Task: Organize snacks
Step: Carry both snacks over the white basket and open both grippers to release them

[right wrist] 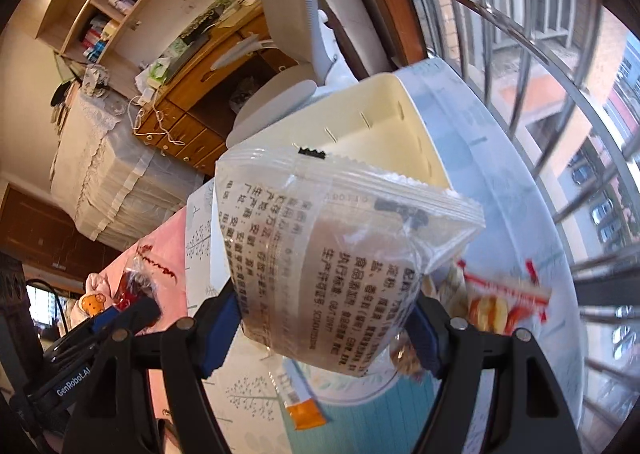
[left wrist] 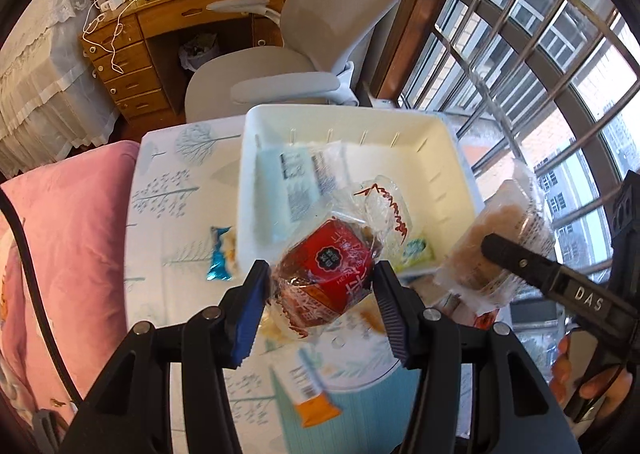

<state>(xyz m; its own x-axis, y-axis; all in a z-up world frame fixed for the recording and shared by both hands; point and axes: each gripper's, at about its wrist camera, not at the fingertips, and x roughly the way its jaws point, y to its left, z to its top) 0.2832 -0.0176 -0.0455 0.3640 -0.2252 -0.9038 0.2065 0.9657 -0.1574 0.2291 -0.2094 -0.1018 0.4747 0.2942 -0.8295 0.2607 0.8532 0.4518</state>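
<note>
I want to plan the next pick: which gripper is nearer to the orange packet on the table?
Left, probably. The left gripper hangs almost directly above the orange packet; the right gripper is off to its right side.

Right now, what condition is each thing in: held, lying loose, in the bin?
left gripper: shut on the red-labelled snack, held above the table.
right gripper: shut on the clear printed snack bag, lifted.
white bin: upright, open-topped, packets inside.
orange-tipped packet: loose on the tablecloth.
blue packet: lying outside the bin.
</note>
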